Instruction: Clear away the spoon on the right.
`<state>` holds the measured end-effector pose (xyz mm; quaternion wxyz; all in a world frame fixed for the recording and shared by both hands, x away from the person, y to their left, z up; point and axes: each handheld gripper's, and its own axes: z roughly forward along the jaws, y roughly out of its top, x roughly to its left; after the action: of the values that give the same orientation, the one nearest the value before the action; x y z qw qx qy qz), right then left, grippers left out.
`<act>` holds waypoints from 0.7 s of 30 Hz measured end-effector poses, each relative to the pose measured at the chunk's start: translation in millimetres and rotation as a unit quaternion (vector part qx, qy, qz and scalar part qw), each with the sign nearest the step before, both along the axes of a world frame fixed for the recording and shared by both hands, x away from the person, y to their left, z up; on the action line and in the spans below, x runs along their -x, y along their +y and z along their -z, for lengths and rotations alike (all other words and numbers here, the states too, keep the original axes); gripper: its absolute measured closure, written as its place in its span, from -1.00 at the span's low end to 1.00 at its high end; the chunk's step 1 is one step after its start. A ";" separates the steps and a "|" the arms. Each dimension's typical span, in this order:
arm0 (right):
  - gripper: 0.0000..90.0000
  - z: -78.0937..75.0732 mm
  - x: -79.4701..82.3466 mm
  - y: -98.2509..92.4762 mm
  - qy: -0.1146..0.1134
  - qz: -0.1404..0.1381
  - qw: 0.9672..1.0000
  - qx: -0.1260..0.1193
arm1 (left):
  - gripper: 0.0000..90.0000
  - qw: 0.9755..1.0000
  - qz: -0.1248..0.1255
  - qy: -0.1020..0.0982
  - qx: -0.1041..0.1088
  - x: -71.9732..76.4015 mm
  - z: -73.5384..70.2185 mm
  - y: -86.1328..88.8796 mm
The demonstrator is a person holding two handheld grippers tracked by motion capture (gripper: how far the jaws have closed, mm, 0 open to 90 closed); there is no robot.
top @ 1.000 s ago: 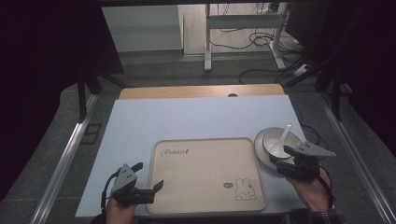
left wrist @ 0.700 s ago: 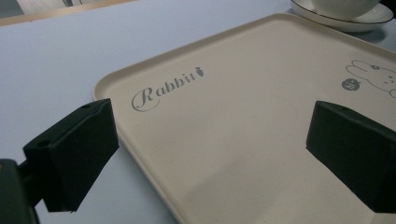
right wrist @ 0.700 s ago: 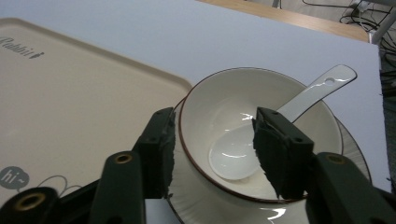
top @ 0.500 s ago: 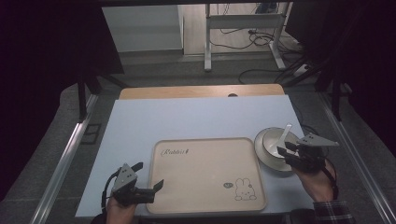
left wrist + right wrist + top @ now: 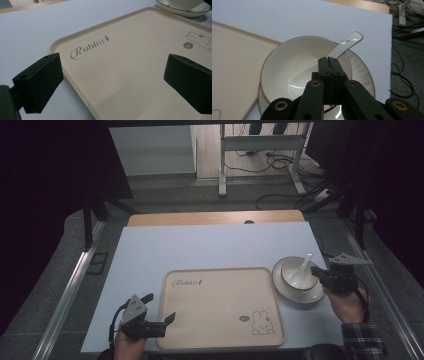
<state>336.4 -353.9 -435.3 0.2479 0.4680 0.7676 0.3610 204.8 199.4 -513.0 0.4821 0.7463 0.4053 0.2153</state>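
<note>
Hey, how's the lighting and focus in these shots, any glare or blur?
High view: table evenly lit, surroundings dark. Left gripper view: near tongs soft, tray lettering sharp. Right gripper view: glare on the spoon and inside the bowl.

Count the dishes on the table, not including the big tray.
2: a bowl with a spoon in it, standing on a saucer, both just right of the tray, in front of the right gripper. None seems hidden.

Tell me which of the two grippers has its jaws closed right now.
The right gripper, above the bowl and its spoon, has its jaws pressed together with nothing between them. The left gripper, by the tray, is spread wide.
</note>
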 end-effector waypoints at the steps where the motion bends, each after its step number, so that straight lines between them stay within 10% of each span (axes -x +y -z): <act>1: 1.00 -0.3 -2.3 -2.3 0.001 0.004 1.000 -0.001 | -0.95 1.000 0.000 0.000 0.000 -0.1 0.0 0.0; 21: 1.00 10.5 -52.5 -12.9 0.027 0.060 0.998 0.016 | -0.95 1.000 0.000 0.001 -0.003 -0.4 0.2 -0.5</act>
<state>388.9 -366.8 -445.8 0.2559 0.5191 0.7500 0.3202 205.3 198.9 -513.2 0.4796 0.7480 0.4051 0.2153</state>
